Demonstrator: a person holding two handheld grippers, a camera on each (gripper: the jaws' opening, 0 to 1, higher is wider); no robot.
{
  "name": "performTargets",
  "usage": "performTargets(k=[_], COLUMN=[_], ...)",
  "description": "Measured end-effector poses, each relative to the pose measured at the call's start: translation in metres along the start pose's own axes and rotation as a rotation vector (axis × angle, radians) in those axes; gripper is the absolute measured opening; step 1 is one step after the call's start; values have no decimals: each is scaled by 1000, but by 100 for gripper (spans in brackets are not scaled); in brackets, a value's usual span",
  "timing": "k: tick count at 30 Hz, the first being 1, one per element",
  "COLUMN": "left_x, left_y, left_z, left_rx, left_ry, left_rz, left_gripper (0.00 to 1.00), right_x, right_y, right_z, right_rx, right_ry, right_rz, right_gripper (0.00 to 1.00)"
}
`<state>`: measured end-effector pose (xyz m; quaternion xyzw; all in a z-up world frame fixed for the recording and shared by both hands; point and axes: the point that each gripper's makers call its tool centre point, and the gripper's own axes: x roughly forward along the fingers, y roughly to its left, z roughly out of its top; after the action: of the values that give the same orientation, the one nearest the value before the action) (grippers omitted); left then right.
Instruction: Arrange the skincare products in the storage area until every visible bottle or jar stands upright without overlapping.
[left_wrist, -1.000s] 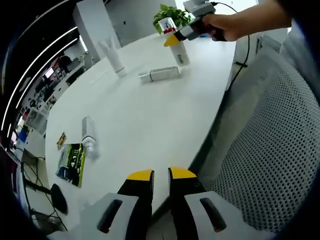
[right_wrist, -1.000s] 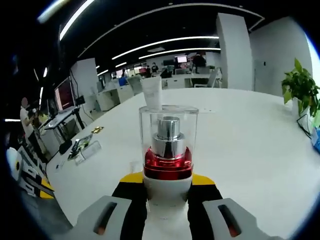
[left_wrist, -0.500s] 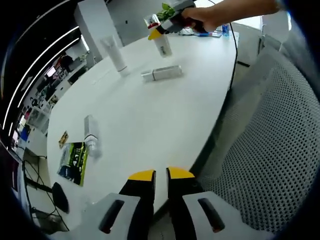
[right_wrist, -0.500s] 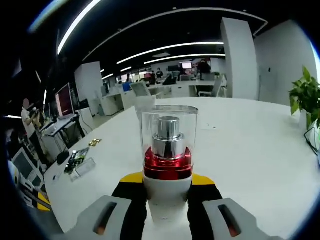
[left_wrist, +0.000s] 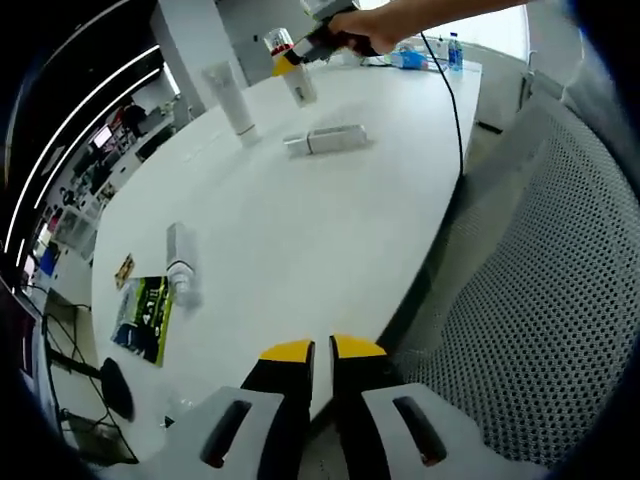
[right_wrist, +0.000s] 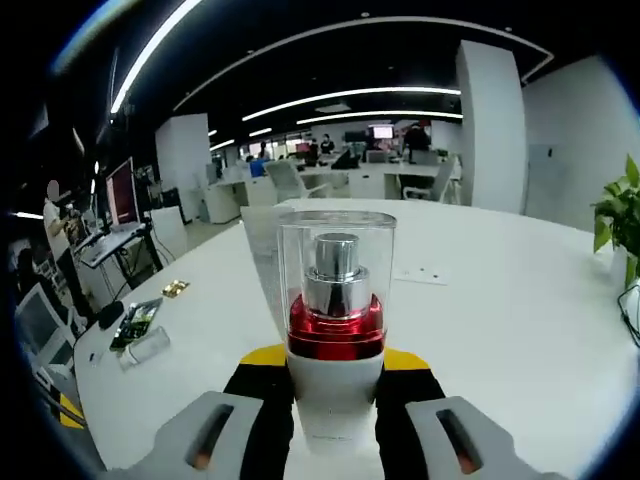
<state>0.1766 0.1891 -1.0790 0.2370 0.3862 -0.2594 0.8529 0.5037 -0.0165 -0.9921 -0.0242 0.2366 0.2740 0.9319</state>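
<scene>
**Four products counted: one gripped, one upright, two lying flat**

Nearest in the left gripper view we see our left gripper (left_wrist: 311, 350), its jaws pressed nearly together on nothing, at the edge of the white counter (left_wrist: 300, 230) beside a mesh chair (left_wrist: 540, 300). A little farther lies one clear bottle (left_wrist: 179, 262) on its side, next to a green leaflet (left_wrist: 140, 318). Beyond it one white box-shaped product (left_wrist: 325, 140) lies flat. Farther still one white tube (left_wrist: 230, 98) stands upright. Farthest, our right gripper (left_wrist: 290, 63) holds one pump bottle (left_wrist: 290, 70) above the counter. In the right gripper view the jaws clamp that pump bottle (right_wrist: 336, 330), red collar under a clear cap.
</scene>
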Motion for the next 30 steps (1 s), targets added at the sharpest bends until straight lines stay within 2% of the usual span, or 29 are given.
performTargets(k=[11, 17, 30], left_x=[0, 1, 1], left_y=[2, -1, 3], left_z=[0, -3, -9], left_rx=[-8, -8, -34], left_ry=[-3, 7, 15], left_rz=[8, -9, 2], left_gripper=[2, 1, 1], right_x=[20, 31, 36], right_y=[-8, -14, -9], right_z=[-5, -5, -3], right_rx=[1, 22, 17], right_ry=[29, 33, 45], right_rz=[-10, -25, -44], right_gripper=[24, 24, 24])
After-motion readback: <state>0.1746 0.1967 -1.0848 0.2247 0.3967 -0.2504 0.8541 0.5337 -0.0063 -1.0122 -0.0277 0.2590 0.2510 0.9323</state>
